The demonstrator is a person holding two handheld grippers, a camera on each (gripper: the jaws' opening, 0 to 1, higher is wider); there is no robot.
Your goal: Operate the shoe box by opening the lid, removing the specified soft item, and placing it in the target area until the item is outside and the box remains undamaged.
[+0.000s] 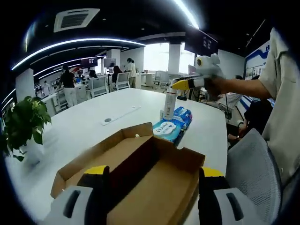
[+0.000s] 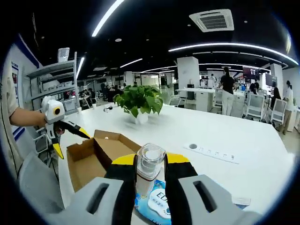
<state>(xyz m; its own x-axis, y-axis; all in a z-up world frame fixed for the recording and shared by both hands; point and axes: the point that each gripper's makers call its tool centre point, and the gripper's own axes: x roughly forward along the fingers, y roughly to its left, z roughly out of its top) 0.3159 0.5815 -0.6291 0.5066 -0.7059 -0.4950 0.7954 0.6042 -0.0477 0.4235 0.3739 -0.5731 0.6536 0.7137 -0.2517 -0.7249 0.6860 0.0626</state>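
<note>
Left gripper (image 1: 152, 176): black, yellow-tipped jaws spread wide apart, one on each side of the box (image 1: 140, 180), nothing clamped. The box is brown corrugated cardboard, rectangular, lid open, dark interior, resting on the smooth white table (image 1: 84, 126).

Right gripper (image 2: 150, 164): jaws closed against the sides of a bottle (image 2: 149, 168), a clear cylinder with a ribbed transparent cap, standing upright. In the left gripper view it grips the bottle's top. At the bottle's base lies the wipes pack (image 1: 172, 125), a soft blue plastic pouch with a white oval label, on the table just beside the box, outside it.

A leafy potted plant (image 2: 139, 104) and a flat white power strip (image 2: 216, 153) stand farther off.
</note>
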